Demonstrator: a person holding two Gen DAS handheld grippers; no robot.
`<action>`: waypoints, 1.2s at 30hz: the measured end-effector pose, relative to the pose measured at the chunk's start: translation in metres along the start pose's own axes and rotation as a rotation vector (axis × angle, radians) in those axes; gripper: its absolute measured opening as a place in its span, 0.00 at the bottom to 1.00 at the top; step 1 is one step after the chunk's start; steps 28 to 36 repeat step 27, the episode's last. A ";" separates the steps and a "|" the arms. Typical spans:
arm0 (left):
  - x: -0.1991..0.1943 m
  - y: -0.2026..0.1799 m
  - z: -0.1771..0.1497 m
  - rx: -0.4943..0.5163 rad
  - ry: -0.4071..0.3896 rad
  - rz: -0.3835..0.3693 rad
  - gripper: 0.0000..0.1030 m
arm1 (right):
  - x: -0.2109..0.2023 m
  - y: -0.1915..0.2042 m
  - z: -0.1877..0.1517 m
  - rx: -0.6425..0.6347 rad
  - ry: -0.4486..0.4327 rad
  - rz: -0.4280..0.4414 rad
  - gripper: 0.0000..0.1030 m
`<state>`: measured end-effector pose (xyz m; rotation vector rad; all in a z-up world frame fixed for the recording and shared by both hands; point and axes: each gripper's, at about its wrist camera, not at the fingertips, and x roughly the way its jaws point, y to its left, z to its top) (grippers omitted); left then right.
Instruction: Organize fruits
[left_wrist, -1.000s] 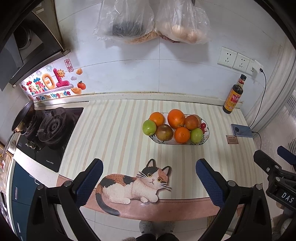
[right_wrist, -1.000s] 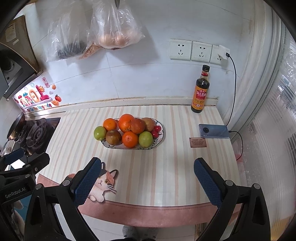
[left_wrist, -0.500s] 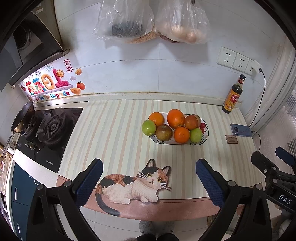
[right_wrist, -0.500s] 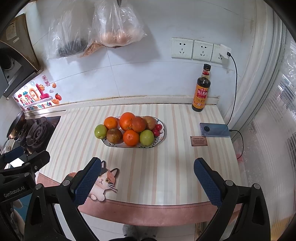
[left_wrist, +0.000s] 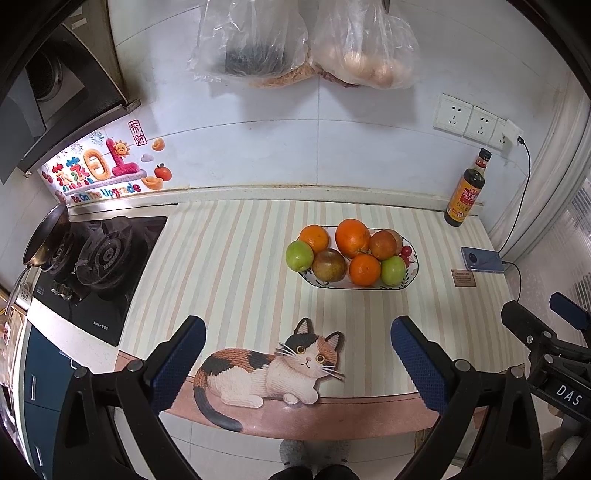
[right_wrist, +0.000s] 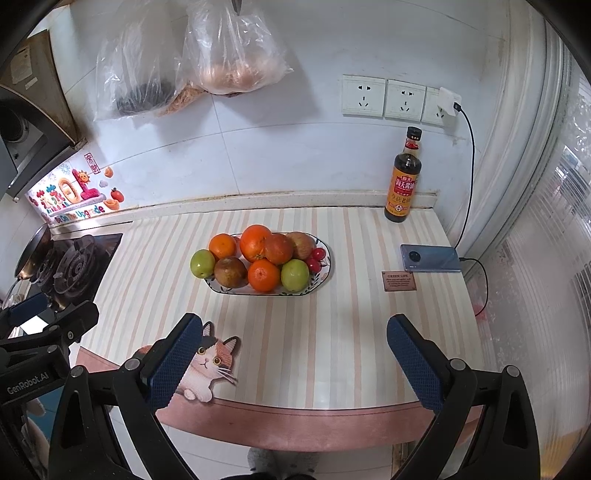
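Observation:
An oval patterned dish (left_wrist: 413, 264) (right_wrist: 326, 273) sits mid-counter, piled with oranges (left_wrist: 352, 237) (right_wrist: 255, 242), green apples (left_wrist: 299, 255) (right_wrist: 202, 263), a brownish fruit (left_wrist: 328, 264) (right_wrist: 230, 272) and small red cherries (left_wrist: 406, 252) (right_wrist: 317, 258). My left gripper (left_wrist: 297, 350) is open and empty, held above the counter's front edge, short of the dish. My right gripper (right_wrist: 293, 349) is open and empty, likewise at the front edge. Each gripper shows at the side of the other's view: the right one in the left wrist view (left_wrist: 546, 332), the left one in the right wrist view (right_wrist: 48, 325).
A striped mat (left_wrist: 229, 266) with a cat picture (left_wrist: 273, 369) covers the counter. A soy sauce bottle (right_wrist: 402, 184) stands back right; a charging phone (right_wrist: 430, 257) and small brown card (right_wrist: 399, 280) lie right. A gas hob (left_wrist: 99, 258) with pan is left. Bags (left_wrist: 306, 40) hang on the wall.
Both grippers have shifted very slightly; the scene sits a touch differently in each view. Jaws stay open and the fruit has not moved.

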<state>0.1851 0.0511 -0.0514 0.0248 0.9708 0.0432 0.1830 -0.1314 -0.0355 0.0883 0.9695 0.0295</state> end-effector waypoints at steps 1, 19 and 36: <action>0.000 0.000 0.001 0.000 -0.001 0.001 1.00 | 0.000 -0.001 0.000 0.001 0.001 0.003 0.99; -0.001 0.001 0.000 0.002 0.006 -0.006 1.00 | -0.001 0.001 -0.001 0.002 0.002 -0.001 0.99; 0.000 0.001 0.001 0.006 0.001 -0.003 1.00 | 0.000 0.001 -0.001 0.001 0.002 -0.002 0.99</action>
